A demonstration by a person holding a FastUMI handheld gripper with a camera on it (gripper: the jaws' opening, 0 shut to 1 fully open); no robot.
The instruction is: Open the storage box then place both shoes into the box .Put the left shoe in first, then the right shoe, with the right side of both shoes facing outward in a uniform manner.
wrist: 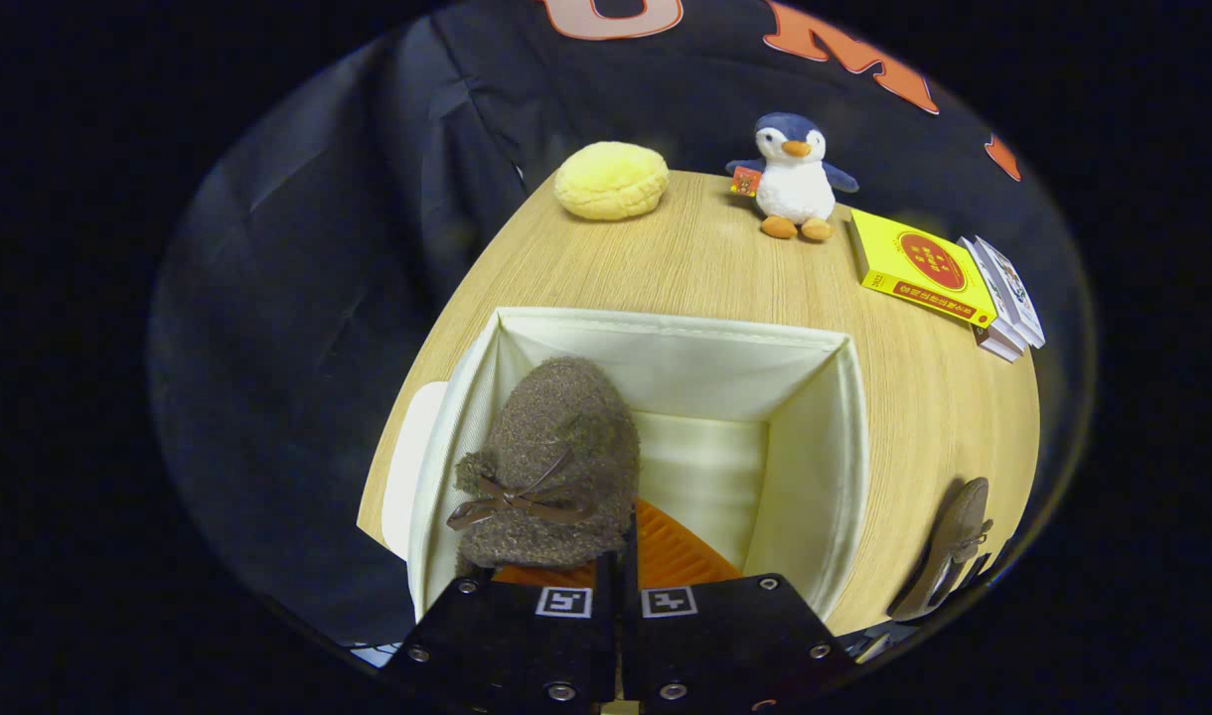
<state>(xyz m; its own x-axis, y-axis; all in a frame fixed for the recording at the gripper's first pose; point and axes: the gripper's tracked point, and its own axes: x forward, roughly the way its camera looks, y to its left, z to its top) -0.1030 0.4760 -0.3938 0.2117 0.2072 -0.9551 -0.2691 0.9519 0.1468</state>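
Jaws closed, pinching the shoe (551,467) by its heel inside the open box (810,457); second shoe (949,546) lies on the bench (725,268) right of the box.

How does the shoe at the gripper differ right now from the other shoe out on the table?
The held shoe hangs over the open storage box, pinched in the gripper; the second shoe lies on the table beside the box. The held shoe shows its bow and orange sole; the second shows its side. Both are brown and fuzzy.

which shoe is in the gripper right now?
The brown fuzzy shoe with the bow, held over the open cream box by the shut gripper. The other shoe lies on the table.
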